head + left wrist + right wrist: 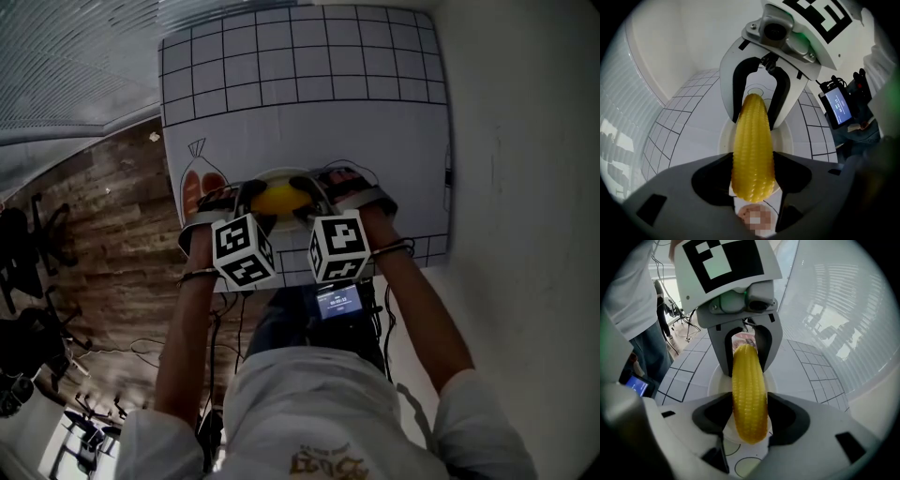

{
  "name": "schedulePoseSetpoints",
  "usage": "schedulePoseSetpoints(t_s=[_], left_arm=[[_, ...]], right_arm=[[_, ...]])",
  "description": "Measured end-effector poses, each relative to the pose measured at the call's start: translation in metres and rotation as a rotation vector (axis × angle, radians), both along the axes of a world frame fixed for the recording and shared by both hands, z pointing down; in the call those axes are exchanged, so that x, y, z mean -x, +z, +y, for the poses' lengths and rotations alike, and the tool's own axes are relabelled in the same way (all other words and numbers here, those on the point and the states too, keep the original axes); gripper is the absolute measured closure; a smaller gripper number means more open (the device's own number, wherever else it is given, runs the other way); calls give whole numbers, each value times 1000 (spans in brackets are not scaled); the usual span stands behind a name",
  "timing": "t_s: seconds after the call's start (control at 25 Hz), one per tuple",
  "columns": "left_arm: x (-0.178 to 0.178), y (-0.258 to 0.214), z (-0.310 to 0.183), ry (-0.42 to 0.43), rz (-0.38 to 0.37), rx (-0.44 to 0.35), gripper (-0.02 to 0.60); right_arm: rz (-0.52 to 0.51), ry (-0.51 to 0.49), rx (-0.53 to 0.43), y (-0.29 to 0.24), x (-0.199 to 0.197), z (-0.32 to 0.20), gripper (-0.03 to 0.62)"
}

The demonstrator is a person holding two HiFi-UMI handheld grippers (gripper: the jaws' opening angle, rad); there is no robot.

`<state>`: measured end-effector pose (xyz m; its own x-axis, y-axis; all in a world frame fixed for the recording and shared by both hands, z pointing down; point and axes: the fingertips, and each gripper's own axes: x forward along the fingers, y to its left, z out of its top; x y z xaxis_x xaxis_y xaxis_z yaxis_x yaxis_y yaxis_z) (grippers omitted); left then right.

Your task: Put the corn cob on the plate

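**Corn held at both ends over the plate**

White plate (281, 172) sat on a gridded mat (300, 56), near its front edge. The corn (279, 199) was directly over the plate, lengthwise between the two grippers. Could not tell whether it touched the dish.

Left gripper (247, 191) clamped one end of the corn, a jaw pressed to each side of the cob. Right gripper (309, 193) clamped the other end the same way. The grippers faced each other across the plate, both tilted steeply down.

In the left gripper view, the corn (752, 150) ran from the near jaws to the right gripper (759, 91) opposite, with plate (723, 136) rim beneath. The right gripper view mirrored this.
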<state>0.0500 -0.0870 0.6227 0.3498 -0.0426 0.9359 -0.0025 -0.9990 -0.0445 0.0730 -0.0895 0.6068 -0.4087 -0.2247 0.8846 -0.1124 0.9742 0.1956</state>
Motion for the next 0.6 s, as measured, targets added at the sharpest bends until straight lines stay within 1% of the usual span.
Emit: schedulePoseSetpoints(t_s=[0.16,0.28,0.4,0.48,0.52,0.6], left_arm=[[-1,0,1,6,4,7,326],[-2,0,1,-19,30,15,326],[-3,-1,0,-42,36,5,323],[-4,-2,-2,-41,37,-21,282],[-4,-3,-2,-42,40,-26,271],[-4,-6,-1,-53,48,-22,268]], right_arm=[[-6,31,36,6,-1,1,352],[-1,51,60,8,-2,1,350],[12,47,52,7,-6,1,347],[14,55,47,6,-10,1,341],[13,62,41,5,-12,0,341],[6,80,32,2,-17,-1,341]])
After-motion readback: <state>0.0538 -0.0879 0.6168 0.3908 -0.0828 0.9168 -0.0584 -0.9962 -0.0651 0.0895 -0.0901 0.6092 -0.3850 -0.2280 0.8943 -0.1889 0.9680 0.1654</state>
